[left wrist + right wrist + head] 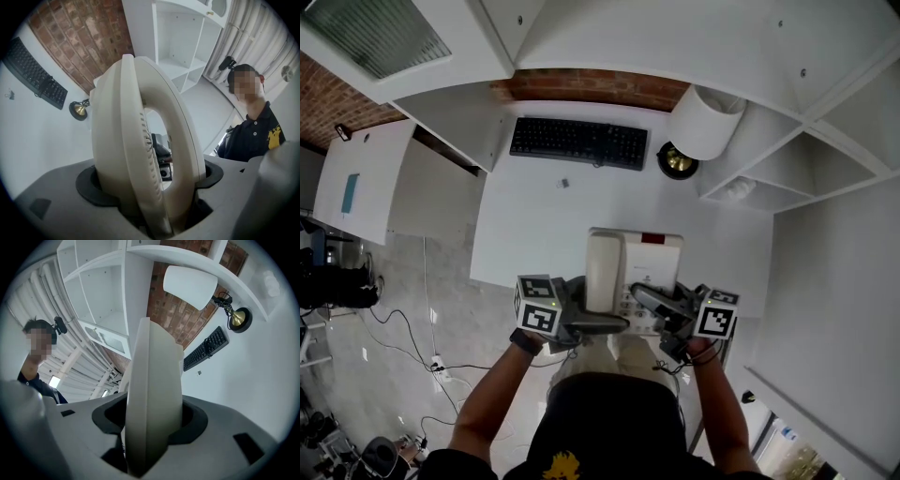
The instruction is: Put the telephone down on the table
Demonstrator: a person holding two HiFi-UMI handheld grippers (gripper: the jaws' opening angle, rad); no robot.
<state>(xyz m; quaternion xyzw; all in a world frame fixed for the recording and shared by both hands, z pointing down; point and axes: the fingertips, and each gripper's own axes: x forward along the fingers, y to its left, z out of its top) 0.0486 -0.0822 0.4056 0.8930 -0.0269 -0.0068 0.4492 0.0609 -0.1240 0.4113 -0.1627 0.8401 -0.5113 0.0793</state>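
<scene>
Gripping cream telephone [634, 264] from both sides: left tongs [605, 323] clenched on handset side, right tongs [652, 302] clenched on base edge. Telephone lower centre of frame, over white bench [534, 234] near edge.

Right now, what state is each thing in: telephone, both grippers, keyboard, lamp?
Cream plastic telephone: handset on cradle, held over the white table's near edge.
Left gripper: jaws shut on its handset side.
Right gripper: jaws shut on its keypad side.
Black keyboard: flat at the table's back.
White-shaded brass lamp: standing; lit or not, unclear.
</scene>
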